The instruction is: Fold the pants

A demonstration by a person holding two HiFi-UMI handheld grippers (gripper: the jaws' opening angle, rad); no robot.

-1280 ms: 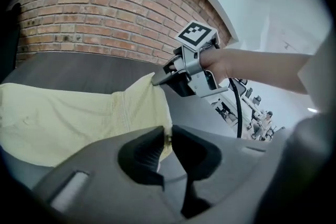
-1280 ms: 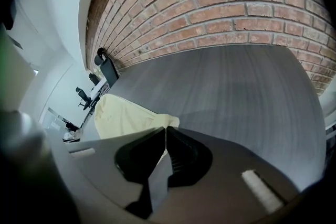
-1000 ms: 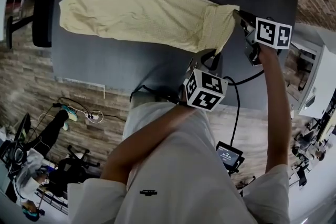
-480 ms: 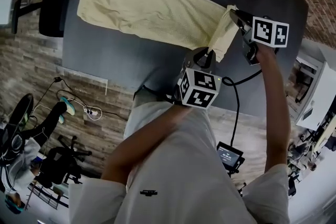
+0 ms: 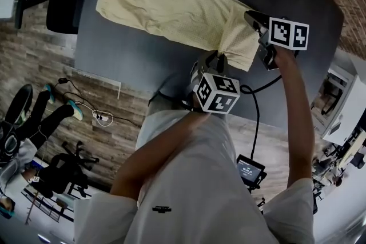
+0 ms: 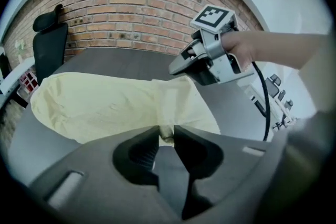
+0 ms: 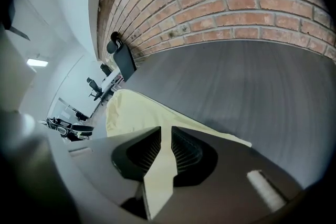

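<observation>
Pale yellow pants (image 5: 166, 8) lie stretched across the dark grey table (image 5: 143, 66), with the leg ends at the far left. The waist end (image 5: 240, 43) is bunched at the right between my two grippers. My left gripper (image 5: 216, 59) holds its near corner; in the left gripper view a bit of cloth (image 6: 165, 132) sits between the tips. My right gripper (image 5: 250, 15) holds the far corner; a strip of cloth (image 7: 164, 157) fills its gap. Both pairs of jaws have just been opening, with cloth still between them. The right gripper (image 6: 176, 68) also shows above the pants (image 6: 105, 107).
A black office chair (image 5: 60, 3) stands at the table's left end. A brick wall (image 6: 131, 13) runs behind the table. A black cable (image 5: 257, 117) hangs from the grippers to a small screen unit (image 5: 250, 170) on the floor. A power strip (image 5: 100, 118) lies on the floor.
Both grippers have carried the waist end leftwards, toward the leg ends, and lower. The raised waistband has come down close to the table, and the pants look shorter.
</observation>
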